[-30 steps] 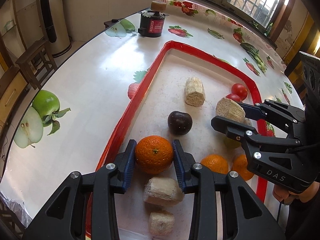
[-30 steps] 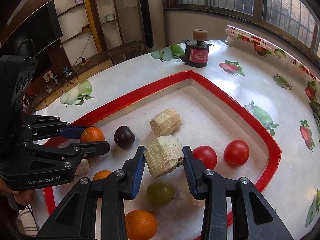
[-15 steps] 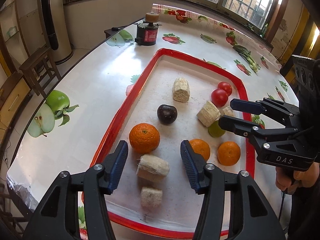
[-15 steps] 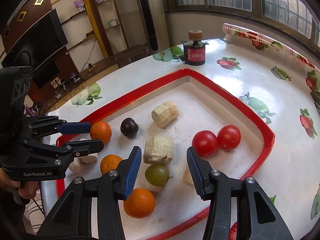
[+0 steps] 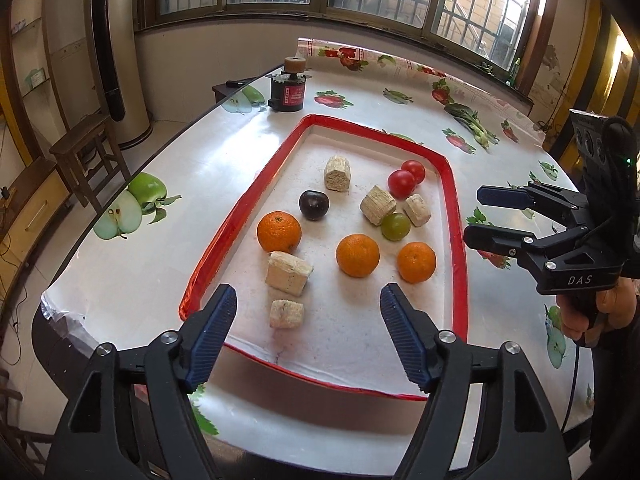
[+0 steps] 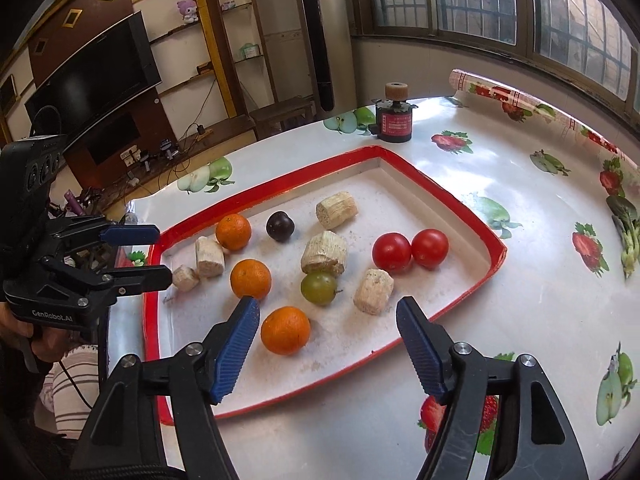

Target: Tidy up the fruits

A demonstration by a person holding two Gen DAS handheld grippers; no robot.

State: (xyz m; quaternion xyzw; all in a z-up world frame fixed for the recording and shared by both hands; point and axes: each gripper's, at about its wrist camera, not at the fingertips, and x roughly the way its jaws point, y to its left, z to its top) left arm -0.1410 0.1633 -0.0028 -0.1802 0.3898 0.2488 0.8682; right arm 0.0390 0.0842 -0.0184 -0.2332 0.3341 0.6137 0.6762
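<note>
A red-rimmed white tray point(image 5: 450, 184) point(image 6: 490, 240) holds three oranges point(image 5: 279, 231) point(image 5: 357, 255) point(image 5: 416, 262), two red tomatoes point(image 5: 401, 183), a dark plum point(image 5: 314, 205), a green fruit point(image 5: 395, 226) and several beige cut stalk pieces point(image 5: 289, 273). My left gripper point(image 5: 308, 334) is open and empty, raised above the tray's near end. My right gripper point(image 6: 328, 344) is open and empty above the tray's near corner, over an orange point(image 6: 285, 330). Each gripper shows in the other's view point(image 5: 496, 216) point(image 6: 134, 254).
A black and red jar with a cork top point(image 5: 289, 90) point(image 6: 395, 120) stands on the fruit-print tablecloth beyond the tray. A wooden stool point(image 5: 86, 152) stands left of the table. Windows line the far wall.
Both grippers let go and opened. The left released an orange, the right a stalk piece, onto the tray. Both pulled back and up from the tray.
</note>
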